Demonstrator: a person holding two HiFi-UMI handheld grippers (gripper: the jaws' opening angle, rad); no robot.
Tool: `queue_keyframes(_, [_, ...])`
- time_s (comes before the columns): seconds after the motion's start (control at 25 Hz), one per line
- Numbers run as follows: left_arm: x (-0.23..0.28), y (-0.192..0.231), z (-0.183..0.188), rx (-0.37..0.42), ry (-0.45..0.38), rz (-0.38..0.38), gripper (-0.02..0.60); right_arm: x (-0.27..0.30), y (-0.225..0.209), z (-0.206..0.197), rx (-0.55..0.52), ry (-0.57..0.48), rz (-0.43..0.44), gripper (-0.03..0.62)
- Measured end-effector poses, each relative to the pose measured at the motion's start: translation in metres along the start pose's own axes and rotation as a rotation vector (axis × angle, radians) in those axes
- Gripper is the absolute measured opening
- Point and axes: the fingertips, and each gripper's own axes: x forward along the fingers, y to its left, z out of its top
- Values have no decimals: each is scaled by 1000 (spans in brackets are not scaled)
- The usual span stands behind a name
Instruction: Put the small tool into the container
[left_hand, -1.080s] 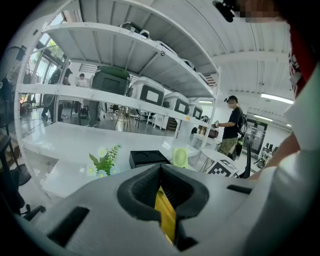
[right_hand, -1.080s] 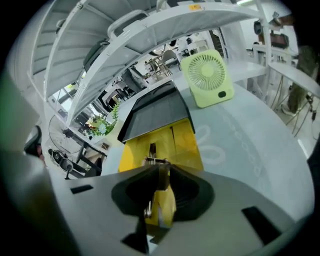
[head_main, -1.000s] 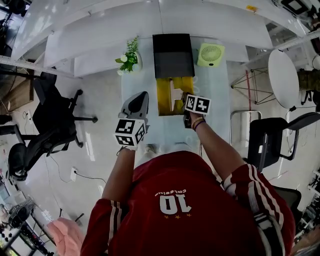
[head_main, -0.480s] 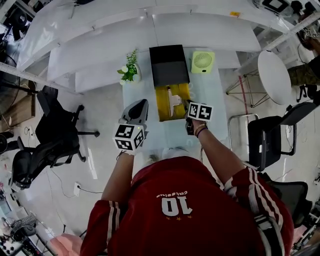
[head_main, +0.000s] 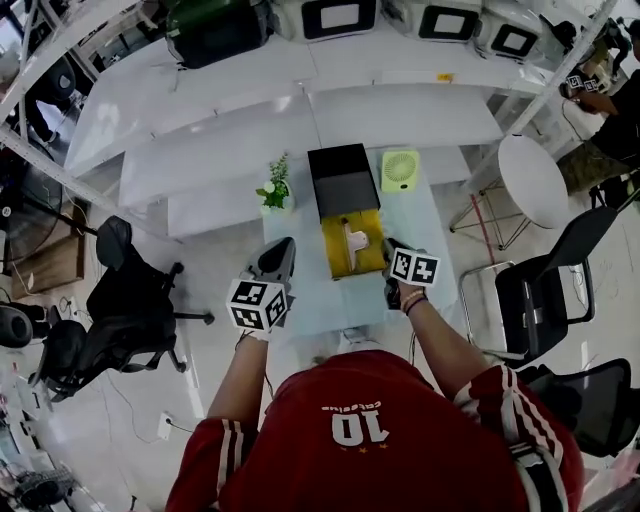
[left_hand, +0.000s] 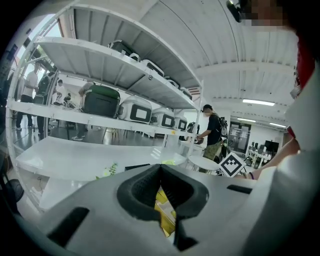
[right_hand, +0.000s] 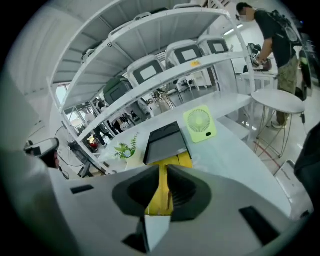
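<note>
My right gripper (right_hand: 162, 172) has its jaws drawn together on nothing, with only a sliver of yellow showing between them. The left gripper (left_hand: 160, 167) is likewise closed and empty. The small tool (head_main: 350, 238) lies on the yellow tray (head_main: 333, 258), just ahead of the right jaws and not touching them. It looks light, stiff and thin, so I'd pinch it across the middle. The black container (head_main: 343, 178) sits directly behind the tray.
</note>
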Motion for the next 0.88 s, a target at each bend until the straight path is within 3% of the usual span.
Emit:
queue_keyframes(0.4, [-58, -8, 37, -12, -88, -11, 0, -81, 79, 34, -100, -174, 112, 52])
queue_keyframes(0.88, [-142, -35, 92, 54, -210, -59, 0, -199, 195, 64, -239, -360, 294, 52])
